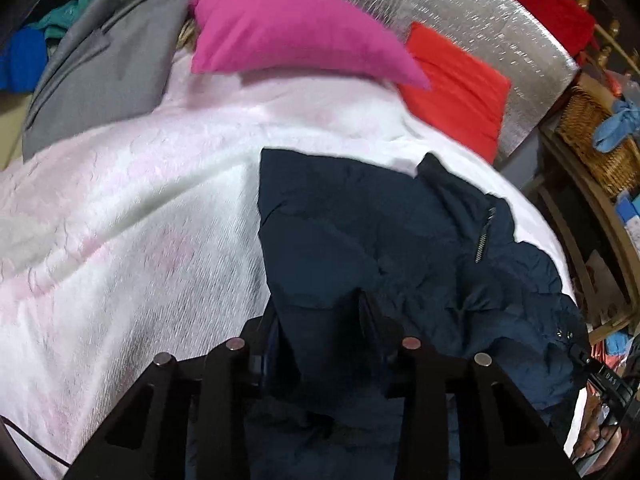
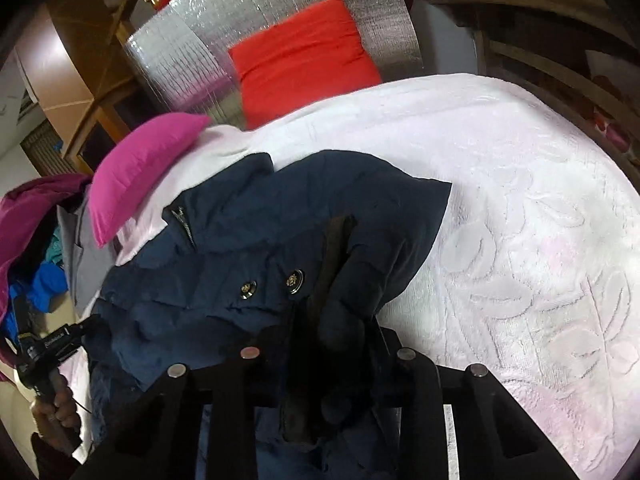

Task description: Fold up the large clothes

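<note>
Both the left gripper (image 1: 320, 320) and right gripper (image 2: 332, 320) were clenched on the puffy navy jacket (image 1: 360, 232); its slick bulk looked liable to slip free mid-fold.

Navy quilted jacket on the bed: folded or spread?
Partly folded, bunched. The navy quilted jacket lies doubled over on the white bedspread, with both the left gripper and right gripper clamping its fabric.

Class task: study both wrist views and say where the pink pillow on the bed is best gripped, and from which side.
Grip the pink pillow at its tapered corner, the one pointing toward the red cushion. That corner is thin enough for a gripper and seems to jut clear of the white bedspread. Come in from the navy jacket side.
</note>
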`<action>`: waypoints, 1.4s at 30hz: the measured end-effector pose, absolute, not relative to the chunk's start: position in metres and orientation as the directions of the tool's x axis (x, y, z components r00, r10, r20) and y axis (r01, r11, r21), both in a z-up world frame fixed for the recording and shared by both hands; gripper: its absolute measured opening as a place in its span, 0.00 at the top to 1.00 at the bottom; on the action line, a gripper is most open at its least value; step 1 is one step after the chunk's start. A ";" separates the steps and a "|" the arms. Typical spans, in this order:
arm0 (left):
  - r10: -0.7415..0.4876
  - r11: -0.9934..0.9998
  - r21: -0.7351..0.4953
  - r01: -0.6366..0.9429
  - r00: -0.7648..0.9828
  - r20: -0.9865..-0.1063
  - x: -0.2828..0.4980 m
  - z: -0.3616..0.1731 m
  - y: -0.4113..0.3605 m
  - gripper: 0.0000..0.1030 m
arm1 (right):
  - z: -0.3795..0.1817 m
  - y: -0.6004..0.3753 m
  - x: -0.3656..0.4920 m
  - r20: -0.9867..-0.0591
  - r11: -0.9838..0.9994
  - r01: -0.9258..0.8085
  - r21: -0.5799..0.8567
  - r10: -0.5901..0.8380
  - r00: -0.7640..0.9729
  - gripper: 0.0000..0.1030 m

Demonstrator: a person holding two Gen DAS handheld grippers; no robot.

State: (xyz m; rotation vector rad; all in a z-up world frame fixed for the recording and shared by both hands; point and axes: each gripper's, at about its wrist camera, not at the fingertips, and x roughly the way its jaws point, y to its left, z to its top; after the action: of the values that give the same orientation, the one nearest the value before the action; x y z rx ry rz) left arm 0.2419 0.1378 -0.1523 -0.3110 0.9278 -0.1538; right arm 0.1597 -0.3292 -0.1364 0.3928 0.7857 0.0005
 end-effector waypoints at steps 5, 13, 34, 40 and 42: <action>-0.244 0.947 -0.317 -0.043 0.543 -0.803 0.251 -0.166 0.139 0.47 | -0.156 -0.339 0.169 -0.741 0.909 0.186 0.373 0.172 0.649 0.64; -0.209 0.960 -0.275 -0.046 0.533 -0.820 0.244 -0.167 0.131 0.32 | -0.153 -0.345 0.165 -0.726 0.887 0.195 0.417 0.197 0.659 0.41; -0.143 0.984 -0.176 0.007 0.617 -0.774 0.228 -0.142 0.116 0.68 | -0.139 -0.277 0.145 -0.699 0.946 0.323 0.043 -0.202 0.686 0.72; -0.165 0.981 -0.194 0.005 0.545 -0.822 0.234 -0.157 0.123 0.55 | -0.155 -0.285 0.149 -0.729 0.931 0.353 0.087 -0.182 0.660 0.65; -0.173 0.980 -0.199 0.011 0.545 -0.820 0.234 -0.156 0.125 0.53 | -0.154 -0.289 0.147 -0.735 0.921 0.371 0.117 -0.172 0.656 0.64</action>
State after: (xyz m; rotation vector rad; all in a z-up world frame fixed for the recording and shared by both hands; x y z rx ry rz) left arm 0.2343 0.1252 -0.1562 -0.1784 0.9892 -0.1098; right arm 0.1474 -0.2889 -0.1538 0.2675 0.7991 -0.3117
